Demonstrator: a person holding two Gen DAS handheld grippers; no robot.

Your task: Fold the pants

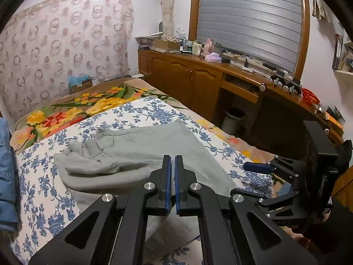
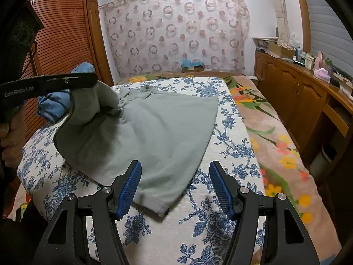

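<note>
Grey-green pants (image 2: 158, 130) lie on a blue-flowered white sheet (image 2: 220, 220) on the bed, waist end bunched at the far left. In the left wrist view my left gripper (image 1: 173, 161) is shut on a fold of the pants (image 1: 141, 154) and holds it lifted; the right wrist view shows the lifted cloth hanging from that gripper (image 2: 97, 81). My right gripper (image 2: 175, 167) is open and empty, hovering over the hem end of the pants near the bed's front. It also shows at the right in the left wrist view (image 1: 253, 167).
A blue denim garment (image 2: 57, 103) lies at the bed's left edge. A floral blanket (image 2: 271, 132) covers the bed's right side. A wooden dresser (image 1: 198, 77) with clutter runs along the right wall, a bin (image 1: 233, 119) beneath it. A patterned curtain hangs behind.
</note>
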